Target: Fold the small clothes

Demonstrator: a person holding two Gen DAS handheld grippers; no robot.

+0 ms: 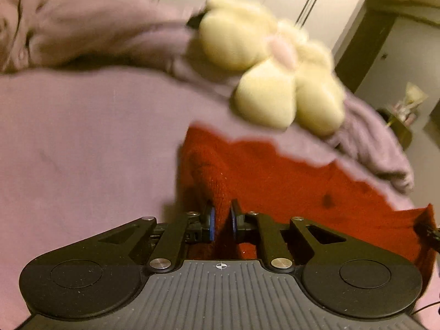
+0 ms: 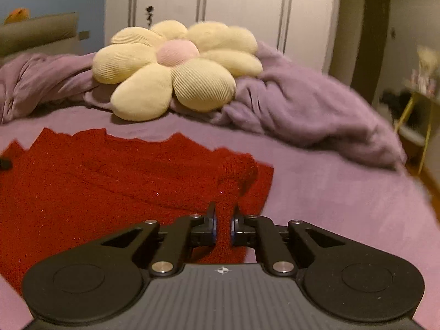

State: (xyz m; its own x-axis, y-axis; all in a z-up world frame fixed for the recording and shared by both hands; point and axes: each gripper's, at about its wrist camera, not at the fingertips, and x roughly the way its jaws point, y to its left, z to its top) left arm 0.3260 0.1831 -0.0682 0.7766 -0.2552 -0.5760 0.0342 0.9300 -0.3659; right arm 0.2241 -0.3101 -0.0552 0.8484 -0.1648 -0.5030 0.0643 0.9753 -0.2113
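— Pinching a corner each, by the look of it. The left tongs (image 1: 222, 221) have a bunched ridge of the red knit garment (image 1: 288, 184) squeezed between their pads, and the right tongs (image 2: 223, 225) are nipped onto a raised strip of the same piece.

— Where does the garment sit?

— Spread flat on the purple bed sheet (image 2: 330, 192), on the near side of the flower cushion (image 2: 176, 66). Its scalloped far edge points toward the cushion but stays apart from it, with a band of bare sheet between. The crumpled purple blanket (image 2: 302, 104) is heaped under and to the right of the cushion.

— So they're about to fold it?

— I'd guess so: both near corners gathered, ready to be carried over toward the cushion. That's my reading, not something I can see happening.

— What could spoil it?

— A few things, I think. The knit looks loose and stretchy, and each grip holds only a narrow pleat, so a quick lift could let the fabric slide out of one side and leave the fold crooked. If one side rises faster than the other, the edge would skew. The sheet is soft too, so dragging instead of lifting might rumple the garment's lower layer. And carrying the corners too far would land them against the cushion or the blanket.

— Is the left view steady?

— It's blurred and tilted, so I can't judge its grip as surely as the right one.
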